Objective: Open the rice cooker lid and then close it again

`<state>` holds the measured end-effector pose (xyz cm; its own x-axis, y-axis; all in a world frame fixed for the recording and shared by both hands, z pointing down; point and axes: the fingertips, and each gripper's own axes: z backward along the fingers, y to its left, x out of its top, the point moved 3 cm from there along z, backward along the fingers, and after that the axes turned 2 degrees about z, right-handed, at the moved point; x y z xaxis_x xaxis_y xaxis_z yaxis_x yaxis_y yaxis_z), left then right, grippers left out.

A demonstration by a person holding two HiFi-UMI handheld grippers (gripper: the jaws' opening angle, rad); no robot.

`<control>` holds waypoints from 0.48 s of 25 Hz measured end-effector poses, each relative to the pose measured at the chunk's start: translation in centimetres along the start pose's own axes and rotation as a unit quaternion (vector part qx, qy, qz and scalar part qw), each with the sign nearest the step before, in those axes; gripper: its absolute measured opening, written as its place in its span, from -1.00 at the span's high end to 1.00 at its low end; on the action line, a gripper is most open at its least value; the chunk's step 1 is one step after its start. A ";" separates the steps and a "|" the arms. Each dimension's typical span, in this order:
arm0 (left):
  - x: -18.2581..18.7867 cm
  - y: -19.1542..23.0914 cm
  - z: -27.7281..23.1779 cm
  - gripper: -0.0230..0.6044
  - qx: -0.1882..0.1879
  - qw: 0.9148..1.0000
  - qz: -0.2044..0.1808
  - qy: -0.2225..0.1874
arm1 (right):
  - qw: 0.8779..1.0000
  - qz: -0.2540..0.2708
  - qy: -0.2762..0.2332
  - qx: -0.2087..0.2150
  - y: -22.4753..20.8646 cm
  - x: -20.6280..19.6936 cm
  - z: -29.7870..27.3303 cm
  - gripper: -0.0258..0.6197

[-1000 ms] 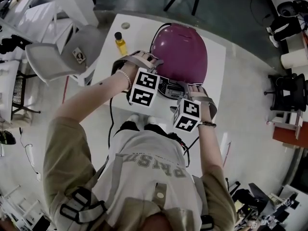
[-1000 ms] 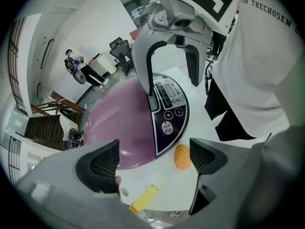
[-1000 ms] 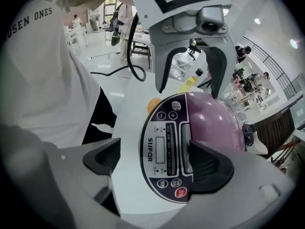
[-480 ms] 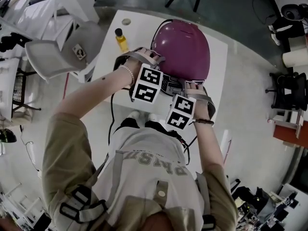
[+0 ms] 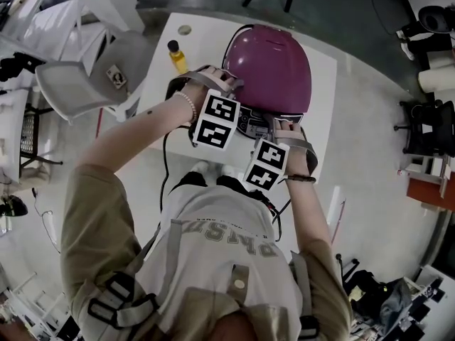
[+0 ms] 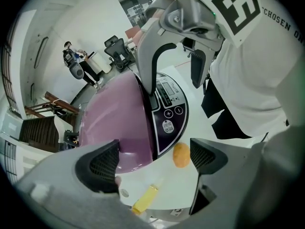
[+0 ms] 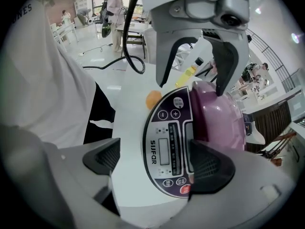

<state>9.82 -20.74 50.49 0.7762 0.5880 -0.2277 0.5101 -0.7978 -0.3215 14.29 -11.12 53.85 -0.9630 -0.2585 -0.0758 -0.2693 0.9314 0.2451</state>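
Note:
A purple rice cooker stands on a white table with its lid down. Its dark control panel faces the person. My left gripper is at the cooker's front left, open, with the lid's edge and the panel between its spread jaws. My right gripper is at the front right, also open. Its jaws straddle the panel, the right pad against the lid's front. Each gripper shows in the other's view: the right gripper and the left gripper.
A small yellow bottle stands left of the cooker. An orange lump lies on the table by the panel. A black cord hangs off the near edge. A grey chair sits to the left, office clutter around.
Both grippers have drawn a little closer to the cooker's front, the right one shifting left. The lid stays down.

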 end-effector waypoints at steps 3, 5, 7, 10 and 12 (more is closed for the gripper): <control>0.3 0.9 1.1 -0.60 0.020 1.000 0.001 -0.009 | 1.000 -0.004 -0.002 -0.006 0.1 -0.2 -0.1 -0.44; 0.5 1.8 2.2 -0.60 0.034 0.999 0.004 -0.015 | 1.000 -0.005 -0.003 -0.010 0.1 -0.2 0.0 -0.44; 0.5 2.6 3.1 -0.60 0.049 0.999 0.003 -0.016 | 1.000 -0.007 -0.005 -0.012 -0.1 -0.2 0.1 -0.44; 0.4 3.8 4.1 -0.60 0.068 0.997 0.004 -0.019 | 1.000 -0.008 -0.011 -0.009 -0.3 -0.1 0.2 -0.44; 0.4 4.6 4.7 -0.60 0.076 0.997 0.008 -0.022 | 1.000 -0.013 -0.021 -0.002 -0.3 0.0 0.3 -0.44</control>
<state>10.71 -23.55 44.58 0.7652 0.5827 -0.2738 0.4329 -0.7804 -0.4512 14.36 -11.32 53.51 -0.9549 -0.2708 -0.1222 -0.2935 0.9234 0.2472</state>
